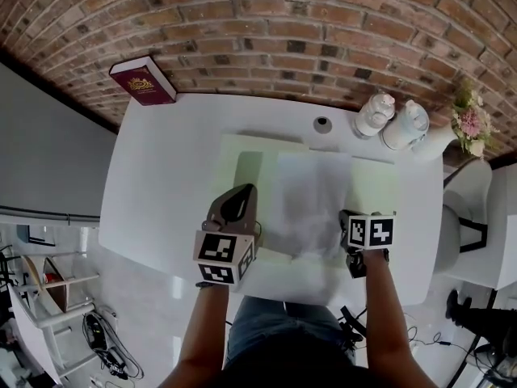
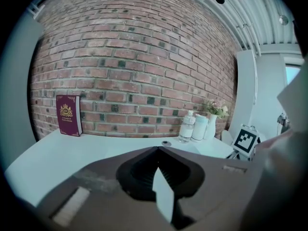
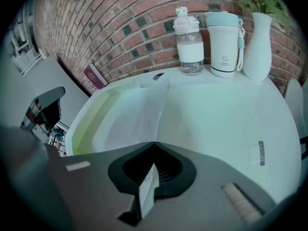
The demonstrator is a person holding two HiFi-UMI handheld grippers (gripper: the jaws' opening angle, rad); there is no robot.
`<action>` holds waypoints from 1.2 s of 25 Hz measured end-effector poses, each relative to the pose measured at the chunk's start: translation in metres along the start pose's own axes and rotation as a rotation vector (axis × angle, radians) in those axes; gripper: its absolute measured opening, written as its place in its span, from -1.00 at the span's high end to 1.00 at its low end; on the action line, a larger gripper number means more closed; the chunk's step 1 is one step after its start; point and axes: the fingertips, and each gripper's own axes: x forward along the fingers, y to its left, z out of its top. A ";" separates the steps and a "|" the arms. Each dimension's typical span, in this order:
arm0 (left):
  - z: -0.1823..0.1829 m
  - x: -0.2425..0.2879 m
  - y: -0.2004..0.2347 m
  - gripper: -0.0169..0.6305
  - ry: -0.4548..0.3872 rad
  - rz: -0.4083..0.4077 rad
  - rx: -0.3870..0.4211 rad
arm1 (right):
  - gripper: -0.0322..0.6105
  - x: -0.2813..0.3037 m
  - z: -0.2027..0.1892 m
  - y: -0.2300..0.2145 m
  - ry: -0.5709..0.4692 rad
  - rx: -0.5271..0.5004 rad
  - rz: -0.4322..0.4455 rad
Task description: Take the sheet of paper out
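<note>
Head view: we see the sheet of paper (image 1: 311, 196), thin and almost translucent, lying across a pale green folder (image 1: 242, 160) on the table (image 1: 161, 176). Its near end reaches the table edge

Left gripper view: left gripper (image 2: 158, 149) clamped on a thin pale edge, probably the folder's, rest hidden

Right gripper view: right gripper (image 3: 153, 145) pinches the sheet's near edge

Red brick wall (image 1: 323, 23) behind white table (image 1: 161, 184), grey panel (image 1: 40, 152) at left. Pale glossy floor (image 1: 153, 330) below, white shelf rack (image 1: 48, 289) at lower left. Even, bright lighting.
</note>
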 end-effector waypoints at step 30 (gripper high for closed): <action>0.017 -0.010 -0.078 0.96 -0.075 -0.034 0.069 | 0.89 -0.113 0.020 -0.033 -0.286 -0.067 -0.019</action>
